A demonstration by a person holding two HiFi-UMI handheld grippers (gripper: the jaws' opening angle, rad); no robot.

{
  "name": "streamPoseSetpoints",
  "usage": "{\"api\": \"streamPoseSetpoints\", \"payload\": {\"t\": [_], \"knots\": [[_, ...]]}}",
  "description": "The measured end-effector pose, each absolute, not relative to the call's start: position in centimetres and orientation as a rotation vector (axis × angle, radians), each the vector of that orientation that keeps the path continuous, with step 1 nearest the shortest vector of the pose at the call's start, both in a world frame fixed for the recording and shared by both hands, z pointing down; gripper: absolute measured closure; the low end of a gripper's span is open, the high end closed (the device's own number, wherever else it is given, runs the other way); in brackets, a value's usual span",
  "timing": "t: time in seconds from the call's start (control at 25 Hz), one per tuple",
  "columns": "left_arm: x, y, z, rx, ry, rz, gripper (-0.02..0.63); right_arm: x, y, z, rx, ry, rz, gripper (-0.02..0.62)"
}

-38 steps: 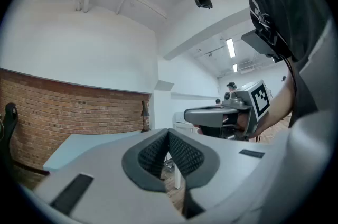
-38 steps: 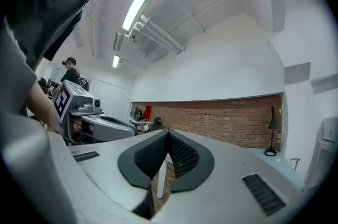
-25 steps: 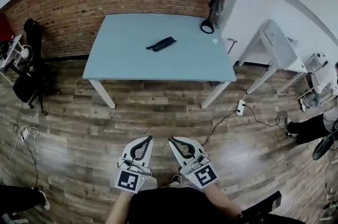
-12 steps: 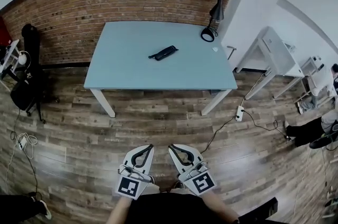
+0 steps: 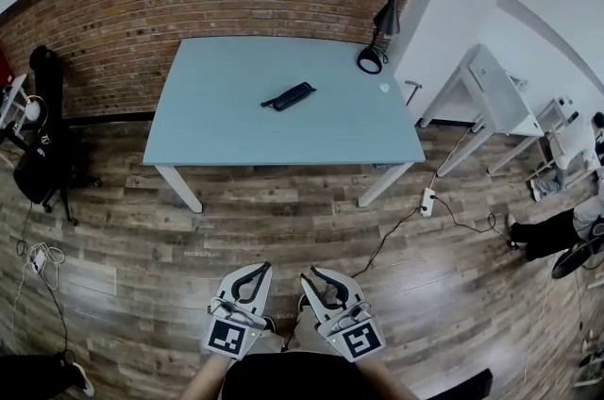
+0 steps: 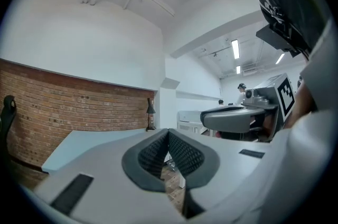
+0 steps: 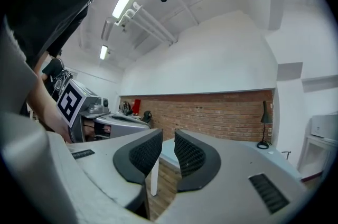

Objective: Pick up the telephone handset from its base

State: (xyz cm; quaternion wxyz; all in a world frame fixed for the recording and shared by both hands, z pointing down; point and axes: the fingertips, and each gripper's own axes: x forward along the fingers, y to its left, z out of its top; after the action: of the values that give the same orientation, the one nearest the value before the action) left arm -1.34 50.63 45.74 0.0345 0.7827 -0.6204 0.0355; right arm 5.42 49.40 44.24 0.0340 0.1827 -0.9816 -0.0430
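A black telephone point(image 5: 289, 95) with its handset on the base lies near the middle of a pale blue table point(image 5: 226, 125), seen in the head view. Both grippers hang far short of it, low over the wooden floor in front of the person. My left gripper point(image 5: 268, 268) point(image 6: 168, 132) is shut, its ribbed pads meeting at the tips with nothing between them. My right gripper point(image 5: 304, 276) point(image 7: 168, 133) points level at the table, its pads a narrow gap apart and empty. The phone cannot be made out in either gripper view.
A black desk lamp point(image 5: 375, 44) stands at the table's far right corner, with a small white scrap point(image 5: 384, 88) nearby. A brick wall point(image 5: 142, 11) backs the table. White furniture point(image 5: 495, 91) stands to the right, a power strip and cable point(image 5: 427, 198) lie on the floor, and a dark chair point(image 5: 42, 158) is at left.
Both grippers sit a little lower in the head view than a second ago, and the table and phone have also shifted down slightly. Jaws look unchanged.
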Motion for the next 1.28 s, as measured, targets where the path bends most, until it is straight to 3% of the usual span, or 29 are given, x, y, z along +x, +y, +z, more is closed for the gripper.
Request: {"api": "streamPoseSetpoints", "payload": {"t": [0.76,1.28], "knots": [[5.0,38.5,45.3,2.323,-1.994,0.181,0.601,10.3,36.6,46.2,0.45,-3.079,0.024,0.502],[0.4,33.9,46.7,2.369,-1.893,0.125,0.601,5.9,32.6,46.4,0.488,-3.023,0.002,0.502]]}}
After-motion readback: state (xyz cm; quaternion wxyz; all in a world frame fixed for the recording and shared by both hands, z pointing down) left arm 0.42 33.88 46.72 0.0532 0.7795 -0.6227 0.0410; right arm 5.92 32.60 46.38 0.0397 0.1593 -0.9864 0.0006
